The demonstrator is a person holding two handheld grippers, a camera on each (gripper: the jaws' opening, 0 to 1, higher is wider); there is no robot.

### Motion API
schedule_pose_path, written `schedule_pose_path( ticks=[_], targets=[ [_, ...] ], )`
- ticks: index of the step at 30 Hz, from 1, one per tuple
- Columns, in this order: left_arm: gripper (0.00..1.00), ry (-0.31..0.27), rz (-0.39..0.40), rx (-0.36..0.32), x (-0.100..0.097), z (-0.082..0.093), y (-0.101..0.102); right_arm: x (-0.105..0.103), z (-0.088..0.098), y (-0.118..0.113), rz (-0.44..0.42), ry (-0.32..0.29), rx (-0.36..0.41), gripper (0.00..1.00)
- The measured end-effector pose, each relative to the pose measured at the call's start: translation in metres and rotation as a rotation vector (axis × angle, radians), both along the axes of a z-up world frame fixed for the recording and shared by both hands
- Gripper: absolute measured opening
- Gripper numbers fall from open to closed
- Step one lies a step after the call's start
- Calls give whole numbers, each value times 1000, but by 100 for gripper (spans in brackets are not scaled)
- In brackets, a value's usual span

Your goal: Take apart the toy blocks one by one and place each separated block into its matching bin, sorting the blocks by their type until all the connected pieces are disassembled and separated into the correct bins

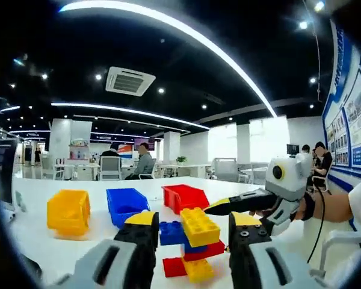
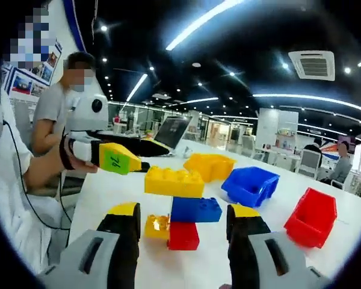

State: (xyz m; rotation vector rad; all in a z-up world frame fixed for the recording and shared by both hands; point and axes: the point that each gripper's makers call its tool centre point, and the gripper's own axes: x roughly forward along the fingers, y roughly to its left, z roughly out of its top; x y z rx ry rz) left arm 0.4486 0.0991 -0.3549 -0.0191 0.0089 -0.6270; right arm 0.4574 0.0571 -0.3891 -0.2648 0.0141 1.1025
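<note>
Now both jaws apart — block stack (image 2: 182, 208) untouched; upright

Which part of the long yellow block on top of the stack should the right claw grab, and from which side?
Grip the long yellow block across its two long side faces, near its overhanging end, coming in level from the right claw's own side. It lies flat atop the blue block, studs up, so its sides are clear. The left claw reaches in from the far side, so keep to the near one.
</note>
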Motion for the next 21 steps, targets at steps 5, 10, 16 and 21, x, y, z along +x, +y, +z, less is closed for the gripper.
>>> schedule_pose_path(
  ticks=[5, 10, 16, 21],
  targets=[
    [47, 7, 17, 58, 8, -11, -10, 3, -1, 7, 1, -27, -2, 58],
    [40, 12, 26, 85, 13, -15, -14, 5, -2, 14, 11, -16, 11, 58],
    [38, 30, 19, 86, 14, -16, -15, 7, -1, 20, 16, -24, 17, 56],
    [27, 36, 22, 88, 14, -17, -15, 6, -5, 29, 28, -26, 10, 54]
  ],
)
